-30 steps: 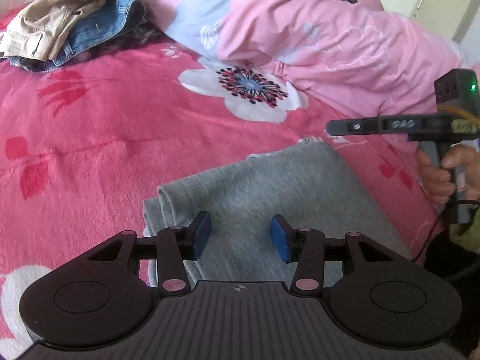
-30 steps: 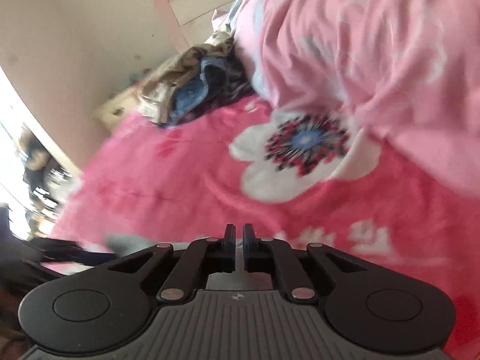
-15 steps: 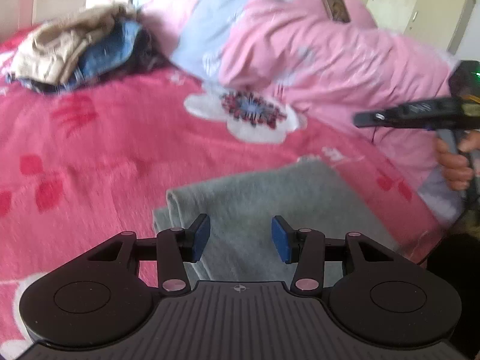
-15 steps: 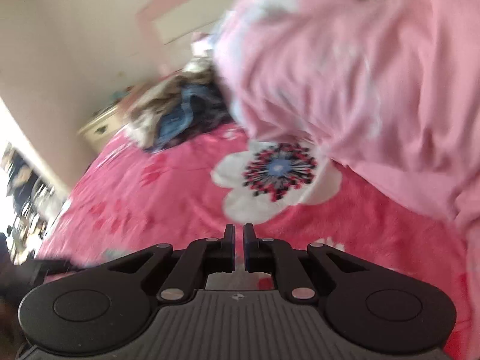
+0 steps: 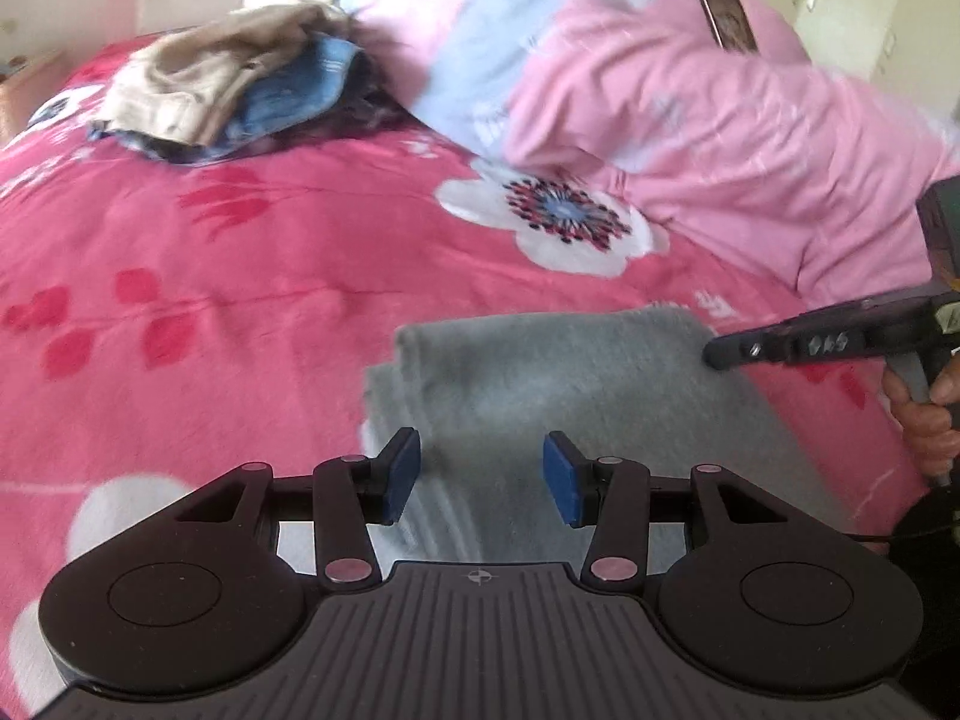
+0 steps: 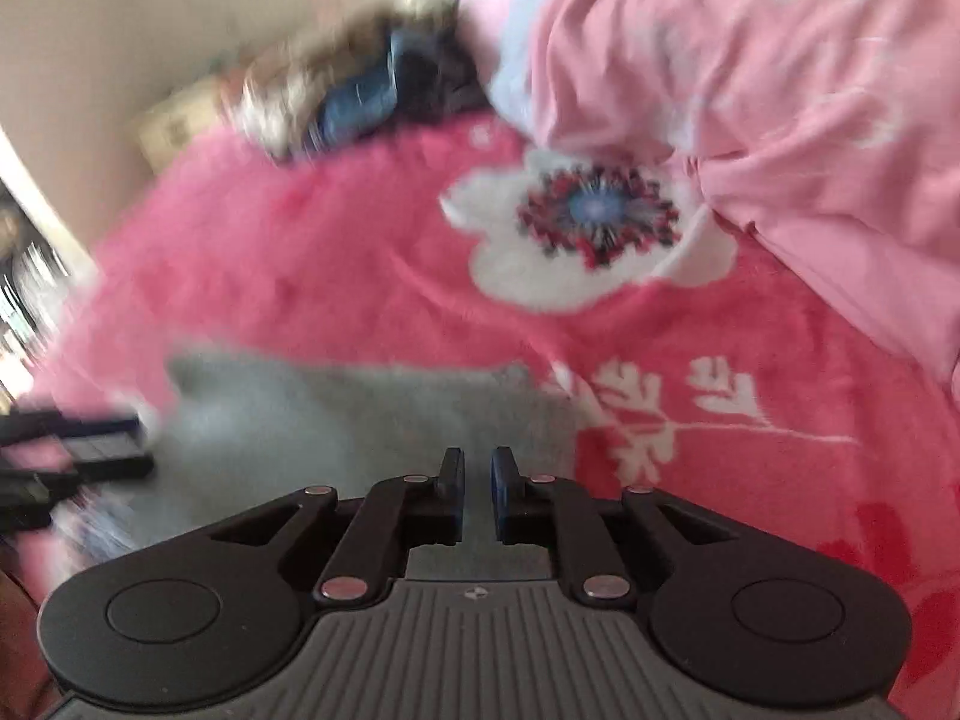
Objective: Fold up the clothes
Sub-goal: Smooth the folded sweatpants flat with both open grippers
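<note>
Garment: a folded grey fleece garment (image 5: 558, 396) lay flat on the bed, its folded edge toward the left in the left wrist view, with layered edges showing at its near left corner. In the right wrist view the same grey garment (image 6: 360, 420) was blurred.
Bed cover: a bright pink plush blanket with white flowers and red leaf prints (image 5: 210, 276) lay under the garment and spread across the bed.
Left gripper: the black two-finger left gripper with blue pads (image 5: 480, 471) hung above the near part of the grey garment, its jaws standing moderately apart with nothing between the pads, only grey cloth seen below the gap.
Right gripper: the black right gripper (image 6: 477, 483) pointed down over the right end of the grey garment, its jaws opening from a narrow gap and nothing caught between them. From the left wrist view it appeared side-on at the right edge (image 5: 720, 354), its tip over the garment's far right corner; whether it touched the cloth could not be told.
Hand: a person's hand (image 5: 924, 414) gripped the right gripper's handle at the right edge.
Quilt: a rumpled pale pink quilt with light blue patches (image 5: 660, 96) was bunched at the back of the bed, beyond the garment.
Clothes pile: a heap of beige, blue denim and dark clothing (image 5: 240, 90) sat at the far left, well apart from the garment.
Small object: a dark rectangular item (image 5: 726, 18) rested atop the quilt; what it was could not be told.
</note>
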### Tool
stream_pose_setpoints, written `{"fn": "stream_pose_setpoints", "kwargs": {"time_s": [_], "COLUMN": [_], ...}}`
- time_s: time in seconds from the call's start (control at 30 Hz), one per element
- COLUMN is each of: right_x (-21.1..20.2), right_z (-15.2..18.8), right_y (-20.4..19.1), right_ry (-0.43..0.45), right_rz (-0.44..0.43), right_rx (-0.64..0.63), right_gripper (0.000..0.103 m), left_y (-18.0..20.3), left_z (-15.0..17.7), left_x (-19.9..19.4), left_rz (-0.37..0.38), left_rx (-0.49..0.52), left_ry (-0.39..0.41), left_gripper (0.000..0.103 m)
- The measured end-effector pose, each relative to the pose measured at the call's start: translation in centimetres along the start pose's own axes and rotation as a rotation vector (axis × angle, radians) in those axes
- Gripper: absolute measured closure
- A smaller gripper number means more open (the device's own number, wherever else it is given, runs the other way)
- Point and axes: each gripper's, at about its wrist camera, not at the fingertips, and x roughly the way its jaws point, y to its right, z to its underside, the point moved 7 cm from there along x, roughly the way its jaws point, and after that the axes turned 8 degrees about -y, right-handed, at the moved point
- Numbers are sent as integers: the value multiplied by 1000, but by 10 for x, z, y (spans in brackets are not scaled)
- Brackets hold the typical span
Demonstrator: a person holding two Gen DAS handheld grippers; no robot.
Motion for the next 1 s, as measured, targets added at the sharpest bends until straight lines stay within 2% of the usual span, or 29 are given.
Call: {"fn": "stream_pose_setpoints", "kwargs": {"time_s": [0.07,0.2,0.27,0.33,0.4,0.43,0.47,0.53,0.57,0.67,0.73,0.87,0.93,1.0], "right_x": [-24,-64,-81,-96,-104,-102,-97,-78,-67,-41,-29,-20,-19,-8], "right_z": [2,9,13,18,28,33,39,55,63,85,93,91,92,101], "right_y": [-2,-14,-22,-28,-31,-31,-31,-31,-32,-41,-45,-51,-55,-63], "right_ry": [43,66,59,28,-30,-51,-68,-113,-136,-175,-175,-113,-82,-77], "right_rz": [-31,-98,-216,-378,-512,-506,-457,-336,-308,-276,-238,-168,-143,-88], "right_rx": [-1,-91,-98,-86,-78,-80,-83,-67,-49,-8,8,-4,-43,-138], "right_gripper": [91,91,91,90,80,77,77,74,74,74,75,75,75,75], "left_y": [-4,-3,2,9,15,17,18,19,19,16,13,11,7,1], "left_z": [8,30,42,50,58,60,62,66,67,72,76,82,87,92], "left_x": [-17,-30,-30,-27,-23,-21,-18,-15,-13,-13,-16,-20,-21,-22], "left_rz": [20,129,178,181,181,183,181,160,149,115,109,83,75,65], "left_rx": [-25,-111,-145,-147,-152,-159,-166,-183,-192,-220,-233,-218,-214,-228], "left_ry": [7,-37,-63,-77,-89,-94,-97,-101,-103,-110,-107,-112,-116,-122], "left_gripper": [58,58,58,58,59,61,68,74,85,100,103,103,103,103]}}
